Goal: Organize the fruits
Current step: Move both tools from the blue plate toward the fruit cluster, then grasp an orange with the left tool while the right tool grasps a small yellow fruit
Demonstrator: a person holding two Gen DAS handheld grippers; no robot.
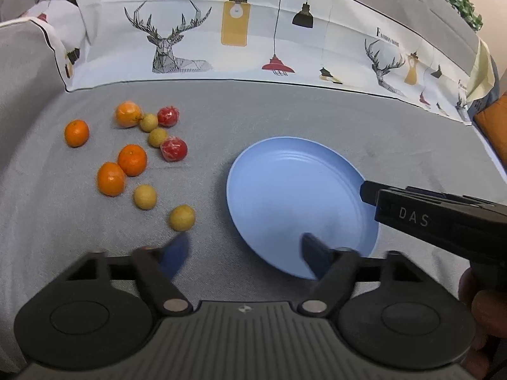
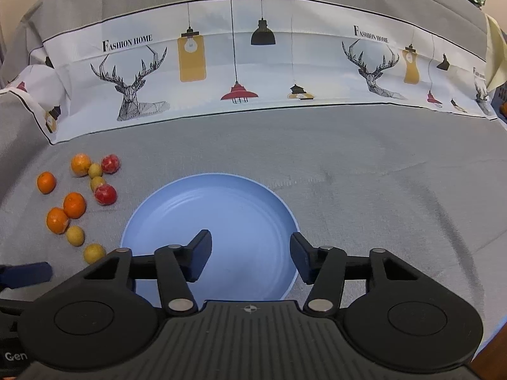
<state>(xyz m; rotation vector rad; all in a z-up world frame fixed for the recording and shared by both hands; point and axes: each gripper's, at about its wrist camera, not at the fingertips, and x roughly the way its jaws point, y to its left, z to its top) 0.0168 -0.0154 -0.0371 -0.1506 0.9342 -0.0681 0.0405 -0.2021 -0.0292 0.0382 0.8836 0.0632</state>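
Observation:
A light blue plate lies bare on the grey cloth; it also shows in the right wrist view. Left of it lie several loose fruits: oranges, two red fruits and small yellow-brown fruits; the same group shows in the right wrist view. My left gripper is open and empty, between the nearest yellow fruit and the plate's near rim. My right gripper is open and empty over the plate's near half; it also shows in the left wrist view.
A white printed cloth with deer and lamps rises behind the grey surface. An orange object sits at the far right. A green checked cloth lies at the top right.

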